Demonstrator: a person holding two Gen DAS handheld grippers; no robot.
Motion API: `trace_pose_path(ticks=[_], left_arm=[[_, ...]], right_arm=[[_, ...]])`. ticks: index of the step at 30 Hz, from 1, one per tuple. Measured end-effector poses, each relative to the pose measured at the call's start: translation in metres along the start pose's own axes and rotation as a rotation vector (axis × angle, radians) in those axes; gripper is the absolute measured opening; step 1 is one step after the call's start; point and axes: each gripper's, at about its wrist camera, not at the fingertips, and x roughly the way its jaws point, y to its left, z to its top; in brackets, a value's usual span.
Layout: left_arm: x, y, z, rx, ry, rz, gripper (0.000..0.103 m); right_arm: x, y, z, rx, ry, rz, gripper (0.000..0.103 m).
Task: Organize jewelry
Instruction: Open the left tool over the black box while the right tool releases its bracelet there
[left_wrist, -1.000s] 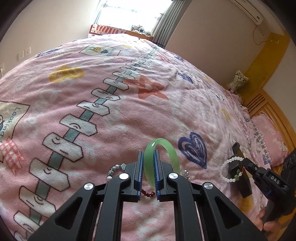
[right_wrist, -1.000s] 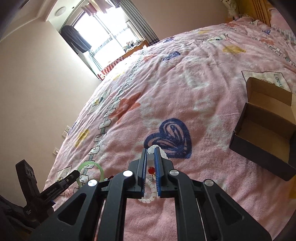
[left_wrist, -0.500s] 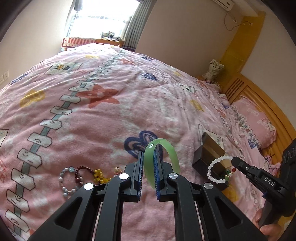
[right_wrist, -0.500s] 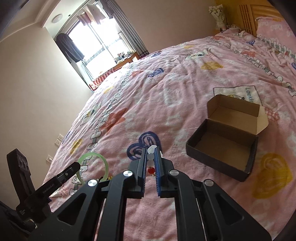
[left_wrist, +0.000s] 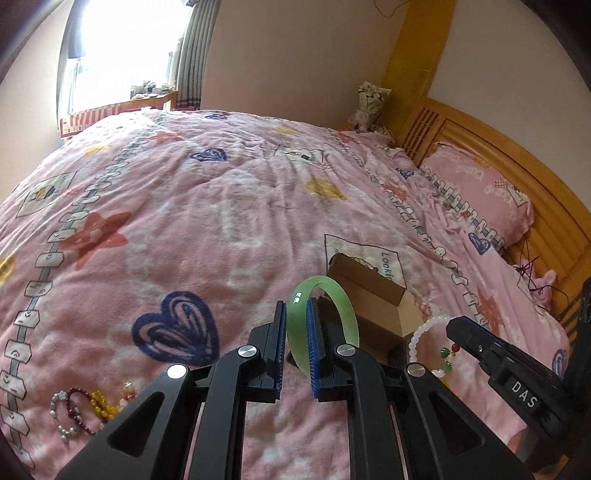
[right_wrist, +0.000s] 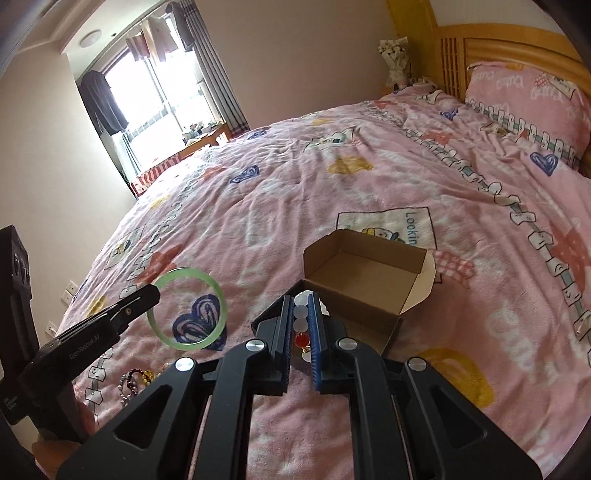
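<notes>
Here the left gripper (left_wrist: 297, 332) has its blue pads clamped on the rim of one green bangle (left_wrist: 325, 321), holding the ring on edge so it stands up out of the jaws and hangs free of the pink bedspread (left_wrist: 229, 206). That grip likely keeps the hard hoop from rolling and lets it drop flat once released over the box. The right gripper (right_wrist: 302, 325) is closed on one white bead bracelet (right_wrist: 301, 310), pinching a few beads while the rest of the loop, with its red and green beads, dangles below; in the left view this strand hangs at the jaw tip just beside the box, well off the cover.

One open cardboard box (right_wrist: 369, 269) sits on the bedspread ahead of both tools, flap folded back, and its inside looks empty, so I judge nothing has been stored yet. Both pieces are carried in the air, near the box's front edge but not over its opening.

Left behind on the cover is a small heap of bracelets (left_wrist: 86, 408): one pale bead strand, one dark red, one yellow, plus a small pale piece I cannot identify. So two pieces are in hand and about four wait on the bed
</notes>
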Motion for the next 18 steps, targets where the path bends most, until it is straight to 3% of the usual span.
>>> trace_pose_path(ticks=[7, 18], left_arm=[[0.032, -0.033, 0.012, 0.068, 0.031, -0.003, 0.012], [0.075, -0.038, -0.005, 0.064, 0.12, -0.007, 0.013]], right_arm=[[0.018, -0.02, 0.012, 0.028, -0.007, -0.005, 0.009], [0.053, -0.028, 0.007, 0.05, 0.068, 0.042, 0.009]])
